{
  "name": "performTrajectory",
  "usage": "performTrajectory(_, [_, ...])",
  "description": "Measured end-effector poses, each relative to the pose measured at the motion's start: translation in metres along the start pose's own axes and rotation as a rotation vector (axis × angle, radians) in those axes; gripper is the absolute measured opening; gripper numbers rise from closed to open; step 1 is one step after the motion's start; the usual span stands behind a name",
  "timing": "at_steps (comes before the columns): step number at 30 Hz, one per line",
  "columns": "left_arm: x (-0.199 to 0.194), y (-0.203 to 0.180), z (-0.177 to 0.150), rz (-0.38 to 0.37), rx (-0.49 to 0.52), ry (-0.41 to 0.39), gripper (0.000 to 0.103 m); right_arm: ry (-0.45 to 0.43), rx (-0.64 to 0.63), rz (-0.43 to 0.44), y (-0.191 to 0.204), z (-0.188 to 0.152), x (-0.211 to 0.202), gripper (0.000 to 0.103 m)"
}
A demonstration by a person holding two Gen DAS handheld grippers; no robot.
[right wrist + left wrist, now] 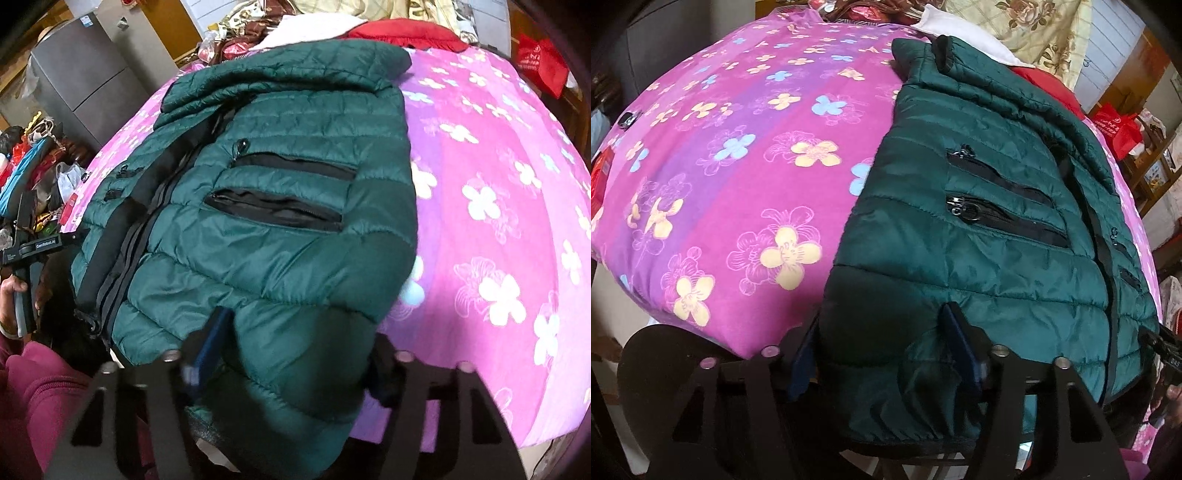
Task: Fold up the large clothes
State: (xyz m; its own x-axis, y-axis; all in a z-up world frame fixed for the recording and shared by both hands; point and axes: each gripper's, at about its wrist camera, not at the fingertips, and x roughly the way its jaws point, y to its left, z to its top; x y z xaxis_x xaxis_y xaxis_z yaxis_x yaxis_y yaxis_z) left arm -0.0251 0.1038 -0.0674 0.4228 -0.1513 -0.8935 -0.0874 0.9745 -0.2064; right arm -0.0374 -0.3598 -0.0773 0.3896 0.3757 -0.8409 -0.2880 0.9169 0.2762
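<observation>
Hem of the dark green quilted puffer jacket (979, 236) is clamped in both the left tool (882, 354) and the right tool (291, 354) on the pink flowered bed sheet (738, 166), so I'd guess lifting it up toward the collar comes next.

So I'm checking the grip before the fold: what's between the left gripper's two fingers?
In the left wrist view, the green puffer jacket's hem sits between the left gripper's fingers, bulging over them; nothing else lies there.

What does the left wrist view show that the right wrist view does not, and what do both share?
Left wrist only: a floral curtain top right. Right wrist only: a grey fridge, a maroon sleeve, and the left gripper from outside. Both: the green jacket on the pink sheet, with its hem between each gripper's fingers.
</observation>
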Motion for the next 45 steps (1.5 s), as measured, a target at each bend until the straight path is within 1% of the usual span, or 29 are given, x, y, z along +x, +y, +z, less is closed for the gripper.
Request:
performTrajectory(1, [-0.001, -0.002, 0.000, -0.001, 0.007, -0.005, 0.025, -0.007, -0.005, 0.000, 0.000, 0.001, -0.001, 0.052])
performTrajectory(4, [-0.007, -0.008, 0.001, 0.025, 0.038, -0.028, 0.007, -0.029, -0.012, 0.005, 0.001, 0.007, -0.008, 0.041])
performTrajectory(6, [-0.013, -0.011, 0.003, 0.032, 0.047, -0.048, 0.001, -0.046, -0.015, 0.013, 0.001, 0.010, -0.012, 0.037])
performTrajectory(7, [-0.016, -0.011, 0.004, 0.028, 0.043, -0.055, 0.000, -0.058, -0.016, 0.021, 0.000, 0.014, -0.016, 0.036])
performTrajectory(10, [-0.024, -0.011, 0.009, 0.022, 0.036, -0.070, 0.000, -0.086, -0.010, 0.037, -0.002, 0.020, -0.024, 0.035])
performTrajectory(13, [-0.033, -0.015, 0.012, 0.021, 0.045, -0.089, 0.000, -0.109, -0.014, 0.037, -0.001, 0.025, -0.031, 0.034])
performTrajectory(15, [-0.043, -0.018, 0.018, 0.007, 0.050, -0.111, 0.000, -0.132, -0.017, 0.034, 0.000, 0.030, -0.037, 0.034])
performTrajectory(21, [-0.077, -0.021, 0.043, -0.038, 0.044, -0.215, 0.000, -0.211, 0.001, 0.035, -0.003, 0.055, -0.057, 0.034])
performTrajectory(27, [-0.091, -0.032, 0.077, -0.054, 0.031, -0.296, 0.000, -0.286, 0.039, 0.014, -0.010, 0.089, -0.070, 0.034])
performTrajectory(33, [-0.093, -0.045, 0.115, -0.051, 0.019, -0.367, 0.000, -0.342, 0.057, -0.040, -0.017, 0.129, -0.077, 0.034])
performTrajectory(36, [-0.089, -0.050, 0.132, -0.043, 0.010, -0.382, 0.000, -0.371, 0.067, -0.068, -0.023, 0.152, -0.078, 0.034])
performTrajectory(41, [-0.078, -0.061, 0.164, -0.009, 0.003, -0.406, 0.000, -0.377, 0.084, -0.101, -0.031, 0.186, -0.067, 0.034])
performTrajectory(45, [-0.067, -0.068, 0.184, 0.004, -0.006, -0.407, 0.000, -0.394, 0.089, -0.150, -0.035, 0.211, -0.061, 0.034])
